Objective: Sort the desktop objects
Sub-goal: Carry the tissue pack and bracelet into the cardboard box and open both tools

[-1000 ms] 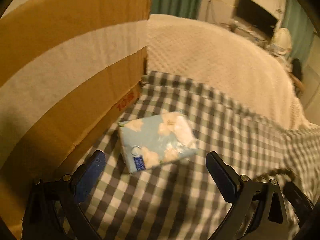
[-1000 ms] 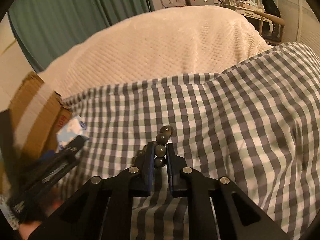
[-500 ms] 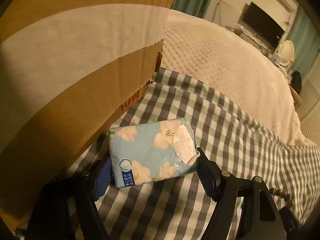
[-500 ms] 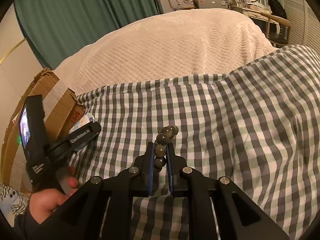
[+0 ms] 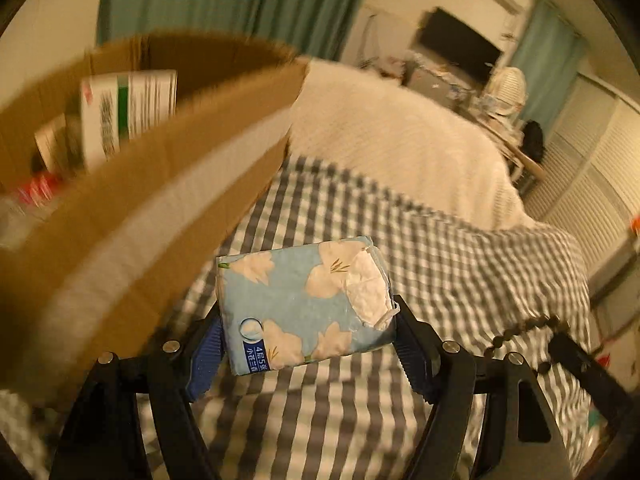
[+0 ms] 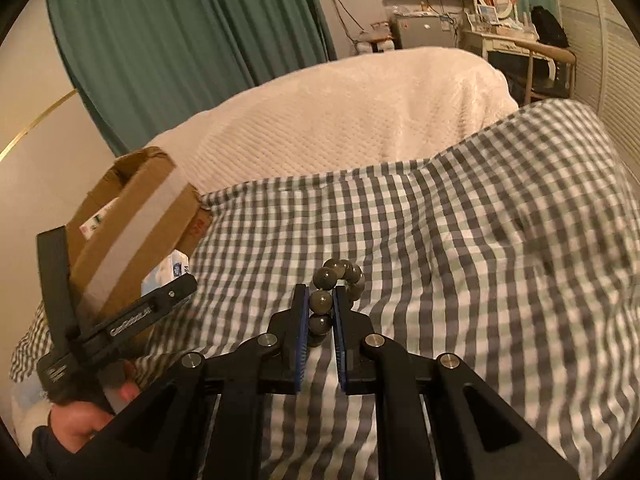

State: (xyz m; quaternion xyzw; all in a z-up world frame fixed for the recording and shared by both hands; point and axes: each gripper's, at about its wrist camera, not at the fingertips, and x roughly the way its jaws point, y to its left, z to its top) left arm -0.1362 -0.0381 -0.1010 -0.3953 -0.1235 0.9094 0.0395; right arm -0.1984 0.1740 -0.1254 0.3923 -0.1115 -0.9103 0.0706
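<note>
My left gripper [image 5: 306,340] is shut on a light-blue tissue pack with white flowers [image 5: 304,304] and holds it above the checked cloth, beside the cardboard box [image 5: 132,216]. The pack also shows in the right wrist view [image 6: 166,274], next to the left gripper [image 6: 160,304]. My right gripper [image 6: 321,308] is shut on a dark bead bracelet [image 6: 334,280], lifted off the cloth. The bracelet also shows hanging at the right of the left wrist view [image 5: 520,332].
The open box [image 6: 132,220] holds a white-and-green carton [image 5: 128,108] and other items. A grey-and-white checked cloth [image 6: 460,264] covers the surface, with a cream blanket [image 6: 340,112] behind. Teal curtains, a dresser and a TV stand at the back.
My left gripper closed on the tissue pack and lifted it, so the box's inside now shows. My right gripper rose with the bracelet held.
</note>
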